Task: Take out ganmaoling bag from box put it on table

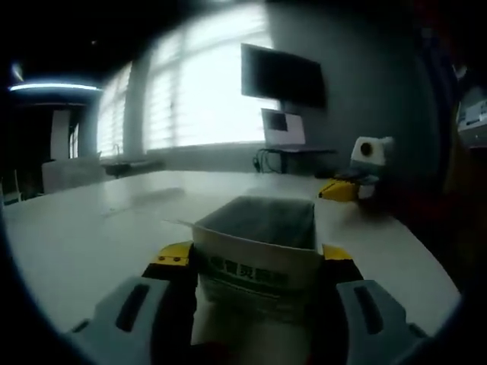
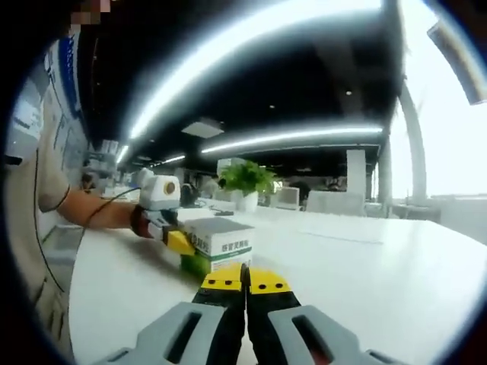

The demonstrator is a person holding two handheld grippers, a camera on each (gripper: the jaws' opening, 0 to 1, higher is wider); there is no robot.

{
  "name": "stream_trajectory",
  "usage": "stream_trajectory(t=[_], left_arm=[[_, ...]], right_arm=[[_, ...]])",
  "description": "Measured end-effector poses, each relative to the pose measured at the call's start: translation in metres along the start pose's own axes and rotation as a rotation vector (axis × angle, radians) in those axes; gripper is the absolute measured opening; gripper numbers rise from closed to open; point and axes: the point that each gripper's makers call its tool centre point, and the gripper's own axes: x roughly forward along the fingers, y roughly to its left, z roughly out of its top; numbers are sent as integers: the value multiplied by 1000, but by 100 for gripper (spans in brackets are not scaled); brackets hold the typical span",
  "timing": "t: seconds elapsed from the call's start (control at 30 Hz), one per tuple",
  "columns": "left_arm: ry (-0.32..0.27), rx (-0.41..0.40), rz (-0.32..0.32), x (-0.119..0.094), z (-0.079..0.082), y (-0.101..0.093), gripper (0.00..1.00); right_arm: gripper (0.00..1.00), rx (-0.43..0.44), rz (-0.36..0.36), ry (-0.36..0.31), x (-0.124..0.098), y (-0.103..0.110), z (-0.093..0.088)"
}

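Note:
The white medicine box (image 1: 259,262) with green print stands on the white table (image 1: 91,236), its top flaps open and the inside dark. My left gripper (image 1: 255,258) is shut on the box, one yellow-tipped jaw on each side. Whether a bag is inside is hidden. In the right gripper view the same box (image 2: 222,243) sits ahead with the left gripper (image 2: 183,245) clamped on it and a person's forearm (image 2: 95,213) behind. My right gripper (image 2: 245,283) is shut with nothing in it, a short way in front of the box. It also shows as the right gripper (image 1: 342,190) beyond the box.
A dark screen (image 1: 283,76) hangs on the far wall above a laptop (image 1: 283,129) on a side desk. Bright windows (image 1: 198,91) lie behind the table. A potted plant (image 2: 247,182) and chairs (image 2: 335,201) stand at the far end. The person's body (image 2: 38,175) is at the left.

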Motion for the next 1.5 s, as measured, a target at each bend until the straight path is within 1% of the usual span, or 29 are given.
stream_trajectory(t=[0.07,0.2,0.4,0.47,0.5,0.53,0.6,0.73,0.8,0.9,0.97,1.07,1.13,1.17,1.2,1.23,1.3,1.37,1.43,1.5], left_arm=[[-5,-10,7,-2,-1,-2,49],[-14,-13,-2,-4,-1,-10,49],[-20,-12,-12,-7,0,-16,49],[-23,-9,-13,-8,-1,-17,49],[-26,-11,-15,-9,-1,-17,49],[-31,-14,-18,-10,-1,-17,49],[-34,-24,-18,-11,-1,-16,49],[-43,-19,-21,-10,-1,-16,50],[-47,-26,-23,-10,-1,-16,50],[-48,-12,-22,-10,-1,-17,50],[-49,-6,-22,-10,-1,-17,50],[-49,-16,-20,-10,-2,-15,50],[-48,-19,-21,-10,-2,-16,50],[-47,-22,-23,-10,-2,-16,50],[-45,-31,-27,-10,-3,-15,50],[-42,-39,-27,-10,-3,-15,50],[-39,-40,-28,-10,-4,-15,51],[-39,-38,-28,-10,-4,-15,50],[-38,-37,-29,-10,-4,-15,50],[-39,-37,-29,-10,-4,-15,50]], right_arm=[[0,-32,-9,9,0,0,-2],[0,-59,-13,15,1,0,-3],[0,-67,-12,24,2,1,-6],[0,-46,-23,14,1,-1,-3],[0,-42,-18,-10,1,0,1],[0,-47,-15,-27,1,1,4],[0,-52,-14,-36,1,1,6],[0,-53,-25,-13,2,-1,1],[0,-51,-22,-12,2,-1,1],[0,-48,-32,-8,2,-3,0],[0,-55,-31,-2,2,-2,-1],[0,-82,-52,4,4,-4,2],[0,-112,-42,50,5,-3,1],[0,-149,-50,87,6,-5,1],[1,-189,-54,104,7,-6,5],[1,-198,-51,95,9,-5,13],[0,-191,-45,102,11,-4,25],[0,-198,-19,114,13,0,35],[0,-217,7,125,16,5,43],[0,-217,26,139,20,9,49]])
